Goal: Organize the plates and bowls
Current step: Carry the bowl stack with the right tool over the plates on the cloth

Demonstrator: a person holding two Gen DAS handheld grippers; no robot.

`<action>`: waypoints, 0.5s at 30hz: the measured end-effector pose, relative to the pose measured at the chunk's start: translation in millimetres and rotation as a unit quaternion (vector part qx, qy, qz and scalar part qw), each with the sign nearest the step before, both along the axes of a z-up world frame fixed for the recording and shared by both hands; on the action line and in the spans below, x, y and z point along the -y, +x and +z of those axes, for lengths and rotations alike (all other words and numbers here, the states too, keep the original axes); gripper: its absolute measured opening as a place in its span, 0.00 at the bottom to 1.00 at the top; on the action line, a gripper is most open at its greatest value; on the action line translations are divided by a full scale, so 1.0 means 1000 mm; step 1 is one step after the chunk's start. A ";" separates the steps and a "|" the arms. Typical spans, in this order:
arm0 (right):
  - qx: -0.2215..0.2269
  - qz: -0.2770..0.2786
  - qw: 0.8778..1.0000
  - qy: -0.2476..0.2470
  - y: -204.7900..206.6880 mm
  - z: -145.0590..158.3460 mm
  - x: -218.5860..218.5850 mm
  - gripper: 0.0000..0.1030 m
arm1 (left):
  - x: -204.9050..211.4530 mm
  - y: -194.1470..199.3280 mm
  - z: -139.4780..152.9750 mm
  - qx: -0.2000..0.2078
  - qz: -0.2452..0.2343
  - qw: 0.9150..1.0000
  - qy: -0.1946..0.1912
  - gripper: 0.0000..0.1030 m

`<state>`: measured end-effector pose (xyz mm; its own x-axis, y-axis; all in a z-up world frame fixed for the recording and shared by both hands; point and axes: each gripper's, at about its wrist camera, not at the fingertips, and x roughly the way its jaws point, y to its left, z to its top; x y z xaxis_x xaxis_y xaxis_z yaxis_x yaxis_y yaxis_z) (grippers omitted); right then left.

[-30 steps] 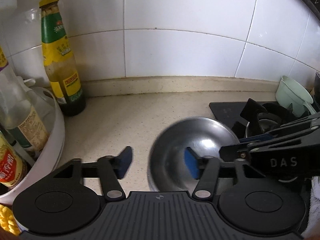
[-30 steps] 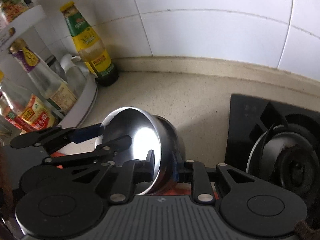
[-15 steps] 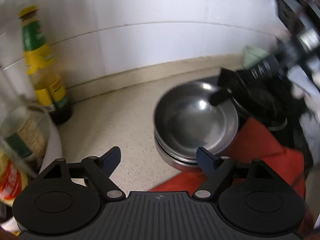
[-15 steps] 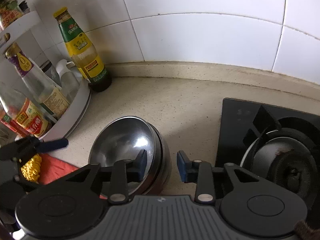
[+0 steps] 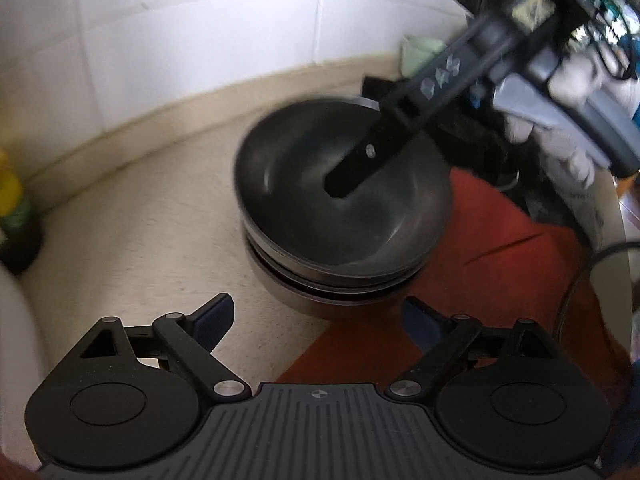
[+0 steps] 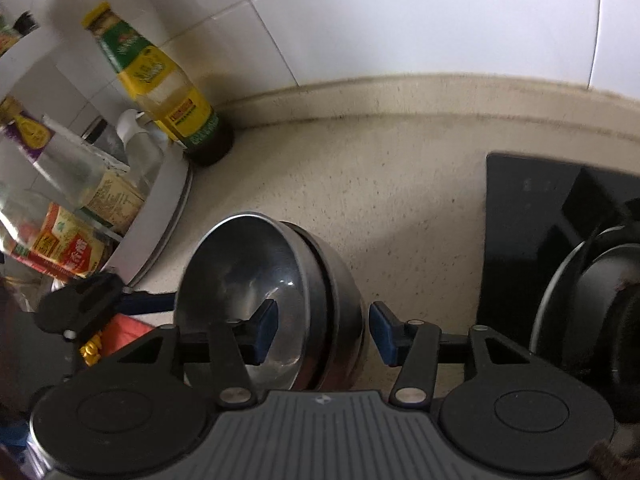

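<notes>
Both claws have let go since a second ago: the top steel bowl [image 6: 244, 292] now sits nested on the stack [image 5: 344, 216] mid-frame, right gripper [image 6: 323, 330] opening astride its rim, left gripper [image 5: 318, 318] widening empty below.

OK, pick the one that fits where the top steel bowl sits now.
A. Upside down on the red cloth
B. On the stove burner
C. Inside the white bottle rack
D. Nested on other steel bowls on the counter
D: the top bowl sits upright, nested in the stack of bowls on the counter, beside the red cloth.
</notes>
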<state>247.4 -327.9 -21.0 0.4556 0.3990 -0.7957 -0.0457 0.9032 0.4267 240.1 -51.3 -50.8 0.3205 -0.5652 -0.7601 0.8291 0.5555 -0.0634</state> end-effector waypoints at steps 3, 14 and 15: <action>-0.010 0.003 1.000 0.018 0.006 -0.006 0.004 0.46 | 0.010 0.008 -0.014 -0.013 -0.025 1.000 0.000 0.92; -0.015 0.020 0.997 0.067 0.022 -0.025 0.015 0.55 | 0.043 0.009 -0.031 0.045 -0.072 0.996 -0.010 1.00; -0.015 0.021 0.998 0.063 0.023 -0.027 0.015 0.57 | 0.044 0.010 -0.032 0.048 -0.068 0.996 -0.012 1.00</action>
